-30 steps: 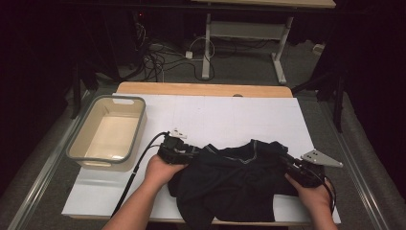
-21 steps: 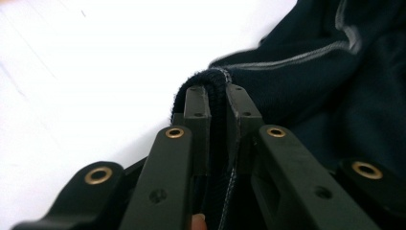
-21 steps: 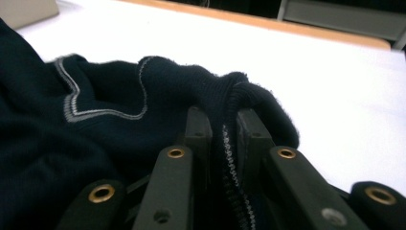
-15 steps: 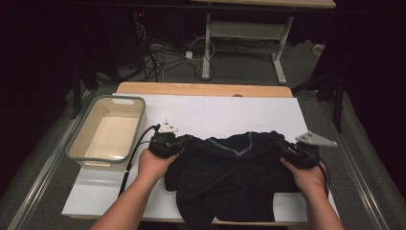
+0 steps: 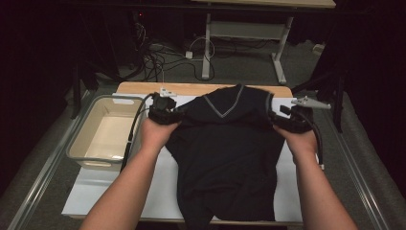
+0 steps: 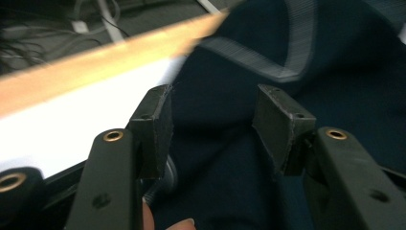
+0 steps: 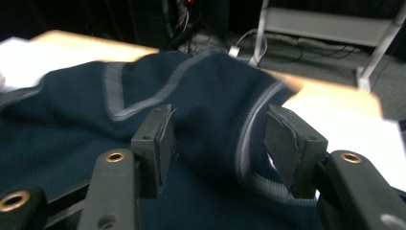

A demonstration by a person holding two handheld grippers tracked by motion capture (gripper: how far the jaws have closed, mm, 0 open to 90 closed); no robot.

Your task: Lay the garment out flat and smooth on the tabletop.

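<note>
A dark navy sleeveless shirt [image 5: 225, 153] with a grey V-neck trim is stretched down the white sheet [image 5: 119, 191], its collar near the table's far edge. My left gripper [image 5: 165, 114] is at its left shoulder and my right gripper [image 5: 289, 120] at its right shoulder. The left gripper's [image 6: 213, 122] jaws have just been opening; navy cloth lies between them, and the pads [image 6: 155, 129] stand clear of it. On the right gripper [image 7: 220, 139] the jaws have just been opening too, with the shirt's grey armhole trim [image 7: 246, 143] loose between them.
A beige plastic bin [image 5: 79, 148] sits at the table's left, close beside my left forearm. The wooden table edge [image 5: 191, 88] runs along the far side. Beyond it on the floor are cables [image 5: 158, 57] and a metal desk frame [image 5: 249, 33].
Both hands have moved away from me and upward, drawing the shirt's shoulders toward the far edge. The bunched shirt now lies stretched long. Both pairs of jaws have gone from shut on it to apart.
</note>
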